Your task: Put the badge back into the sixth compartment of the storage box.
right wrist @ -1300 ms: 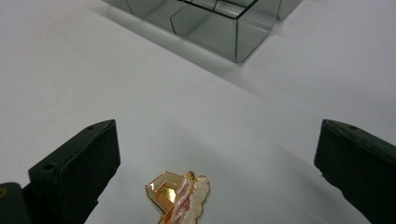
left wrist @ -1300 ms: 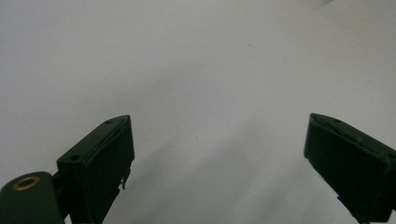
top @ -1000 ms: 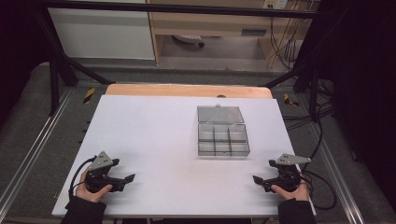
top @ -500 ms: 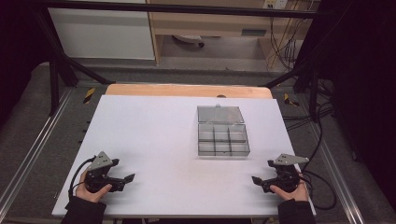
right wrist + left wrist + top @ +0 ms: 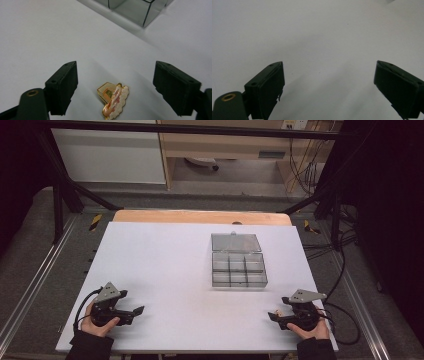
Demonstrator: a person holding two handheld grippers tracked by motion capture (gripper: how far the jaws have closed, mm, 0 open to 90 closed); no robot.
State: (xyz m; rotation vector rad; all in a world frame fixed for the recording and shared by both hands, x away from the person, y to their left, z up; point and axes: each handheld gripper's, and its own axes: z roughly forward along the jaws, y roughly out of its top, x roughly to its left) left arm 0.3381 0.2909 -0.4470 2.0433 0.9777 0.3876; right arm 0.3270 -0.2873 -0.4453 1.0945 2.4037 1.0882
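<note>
A clear plastic compartment box with its lid folded back sits right of the centre of the white table. My right gripper rests near the front right corner, pointing left. In the right gripper view a small gold and pink enamel pin lies flat on the table between the jaws of the right gripper. Those jaws have just been closing, but both pads still stand clear of the pin. The box corner shows beyond. My left gripper sits at the front left, open over bare table.
A wooden strip borders the table's far edge. Metal frame rails run along both sides, and cables trail on the floor at the right. Broad bare tabletop lies between the two grippers.
The right gripper has shifted slightly toward the table's near edge. The left hand and the box have stayed where they were.
</note>
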